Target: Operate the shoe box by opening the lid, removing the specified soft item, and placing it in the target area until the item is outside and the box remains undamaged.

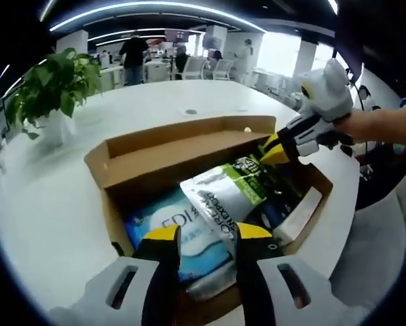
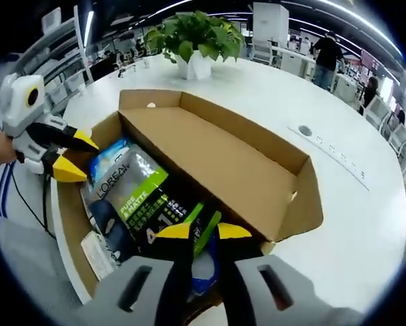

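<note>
The right gripper view takes in the whole raised lid (image 2: 223, 159) of the cardboard shoe box (image 2: 67, 224) and a round port (image 2: 305, 130) set in the white worktop (image 2: 366, 224). The left gripper view adds a person's bare forearm (image 1: 386, 125) behind the right claw (image 1: 274, 151). A potted plant (image 1: 53, 88) stands beyond the box.

The green-and-white soft pouch (image 2: 145, 200) lies inside the box, its near end between the right claw's yellow tips, which stand slightly apart around it; whether they pinch it I cannot tell. The left claw (image 1: 205, 238) hovers with tips apart above the pouch and a blue packet (image 1: 182, 238), gripping nothing.

The pouch reads "L'OREAL" and "PURE & MATTE". The blue packet shows "EDI".
</note>
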The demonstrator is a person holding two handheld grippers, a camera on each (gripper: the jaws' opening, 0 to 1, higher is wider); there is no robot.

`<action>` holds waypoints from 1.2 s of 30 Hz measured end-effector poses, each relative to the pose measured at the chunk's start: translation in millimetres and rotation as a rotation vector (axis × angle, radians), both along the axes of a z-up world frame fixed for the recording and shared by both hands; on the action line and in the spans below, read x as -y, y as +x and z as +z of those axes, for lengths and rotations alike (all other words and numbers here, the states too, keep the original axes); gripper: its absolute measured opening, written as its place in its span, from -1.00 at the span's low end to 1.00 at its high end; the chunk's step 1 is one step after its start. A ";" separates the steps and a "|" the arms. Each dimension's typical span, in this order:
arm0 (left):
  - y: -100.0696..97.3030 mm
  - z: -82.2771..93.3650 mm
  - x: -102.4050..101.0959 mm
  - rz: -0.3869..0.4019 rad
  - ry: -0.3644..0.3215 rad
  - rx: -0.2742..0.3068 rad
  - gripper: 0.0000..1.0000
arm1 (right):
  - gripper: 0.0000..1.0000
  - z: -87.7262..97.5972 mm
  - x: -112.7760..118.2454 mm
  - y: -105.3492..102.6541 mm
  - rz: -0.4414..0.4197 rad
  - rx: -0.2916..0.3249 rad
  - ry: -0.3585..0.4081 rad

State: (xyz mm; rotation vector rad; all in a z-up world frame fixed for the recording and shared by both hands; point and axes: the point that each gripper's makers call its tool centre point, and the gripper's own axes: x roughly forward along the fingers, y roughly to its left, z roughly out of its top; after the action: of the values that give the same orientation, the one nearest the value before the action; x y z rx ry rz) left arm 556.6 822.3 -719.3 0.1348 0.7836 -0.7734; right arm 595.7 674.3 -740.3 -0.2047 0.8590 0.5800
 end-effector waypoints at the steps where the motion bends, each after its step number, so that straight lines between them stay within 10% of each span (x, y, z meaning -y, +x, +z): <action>1: -0.9 -2.4 1.2 -0.004 0.003 -0.013 -0.40 | -0.82 -0.3 -0.1 -0.5 0.000 -0.002 0.002; 22: -11.9 -29.2 17.9 -0.035 -0.035 -0.176 -0.71 | -0.84 -2.9 -3.1 -2.0 -0.021 -0.026 0.050; 36: -8.5 -23.1 22.0 0.015 -0.071 -0.170 -0.99 | -1.00 -0.1 -5.2 -10.2 -0.076 -0.077 0.147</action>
State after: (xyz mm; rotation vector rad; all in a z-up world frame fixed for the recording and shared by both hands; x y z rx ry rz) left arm 548.0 800.3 -742.5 -0.0006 0.9161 -0.8049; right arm 585.5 679.5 -740.3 -0.0157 0.8910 0.5804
